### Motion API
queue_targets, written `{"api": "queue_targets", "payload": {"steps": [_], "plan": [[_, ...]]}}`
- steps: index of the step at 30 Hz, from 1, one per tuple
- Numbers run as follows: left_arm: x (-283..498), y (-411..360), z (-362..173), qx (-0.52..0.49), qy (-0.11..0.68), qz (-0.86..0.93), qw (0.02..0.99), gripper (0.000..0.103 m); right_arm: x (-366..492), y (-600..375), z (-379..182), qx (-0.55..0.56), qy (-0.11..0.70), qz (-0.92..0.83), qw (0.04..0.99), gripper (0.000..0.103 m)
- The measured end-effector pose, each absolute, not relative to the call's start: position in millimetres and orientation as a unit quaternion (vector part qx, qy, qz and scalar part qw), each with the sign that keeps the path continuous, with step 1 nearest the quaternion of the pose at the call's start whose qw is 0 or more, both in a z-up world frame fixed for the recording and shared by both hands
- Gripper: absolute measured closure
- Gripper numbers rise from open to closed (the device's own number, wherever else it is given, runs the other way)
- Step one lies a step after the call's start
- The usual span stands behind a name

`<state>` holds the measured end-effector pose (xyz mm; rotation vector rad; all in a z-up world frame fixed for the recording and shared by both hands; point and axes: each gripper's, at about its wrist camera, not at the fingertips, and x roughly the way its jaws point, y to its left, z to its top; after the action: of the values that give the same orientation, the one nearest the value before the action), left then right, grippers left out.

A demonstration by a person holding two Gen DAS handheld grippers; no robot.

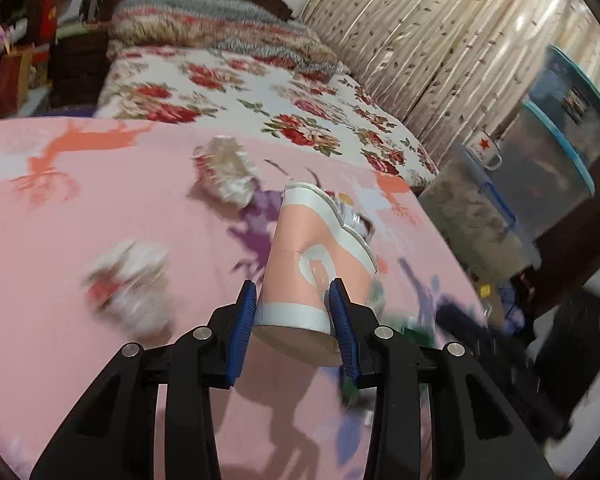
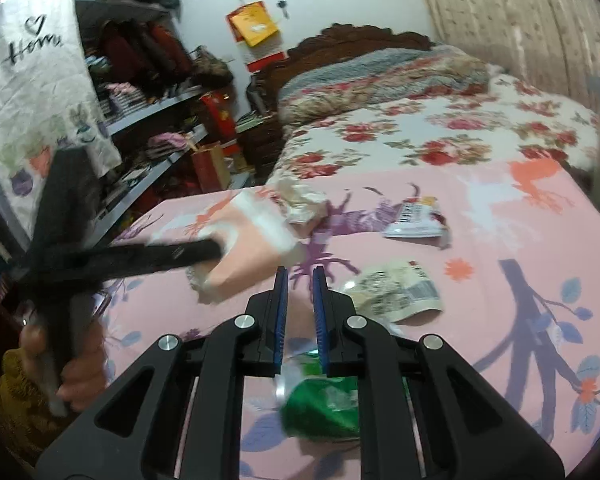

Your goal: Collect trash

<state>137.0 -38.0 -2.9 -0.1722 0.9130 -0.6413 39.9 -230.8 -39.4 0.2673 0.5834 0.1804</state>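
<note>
Left gripper (image 1: pixel 293 320): fingers clamped on the base of a pink paper cup (image 1: pixel 316 260), lifted above the pink sheet (image 1: pixel 80 220).
Right gripper (image 2: pixel 300 312): fingers nearly together, gripping nothing visible; green wrapper (image 2: pixel 324 408) lies beneath.
Remaining trash: 2 crumpled tissues (image 1: pixel 226 170), 2 flat wrappers (image 2: pixel 416 220).
Risk: low grip may let the cup tip out.

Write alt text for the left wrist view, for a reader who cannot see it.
The left claw grips the base of a pink and white paper cup, its blue pads pressed on both sides, above a pink printed sheet. Crumpled paper and a blurred wrapper lie on the sheet; a floral bed and curtains are behind.
</note>
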Motion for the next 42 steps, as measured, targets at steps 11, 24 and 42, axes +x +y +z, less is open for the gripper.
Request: {"api": "queue_targets", "payload": {"steps": [11,24,42], "plan": [[72,27,-35,-0.051,0.442,-0.275,0.852,0.067,78,-318,-56,0.33,0.358,0.061,0.871,0.028],[73,25,-55,-0.072,0.456,-0.293,0.837,0.067,101,-354,-118,0.44,0.446,0.039,0.779,0.047],[83,19,-51,-0.081,0.455,-0.292,0.838,0.067,132,-329,-136,0.507,0.403,0.119,0.752,0.098]]}}
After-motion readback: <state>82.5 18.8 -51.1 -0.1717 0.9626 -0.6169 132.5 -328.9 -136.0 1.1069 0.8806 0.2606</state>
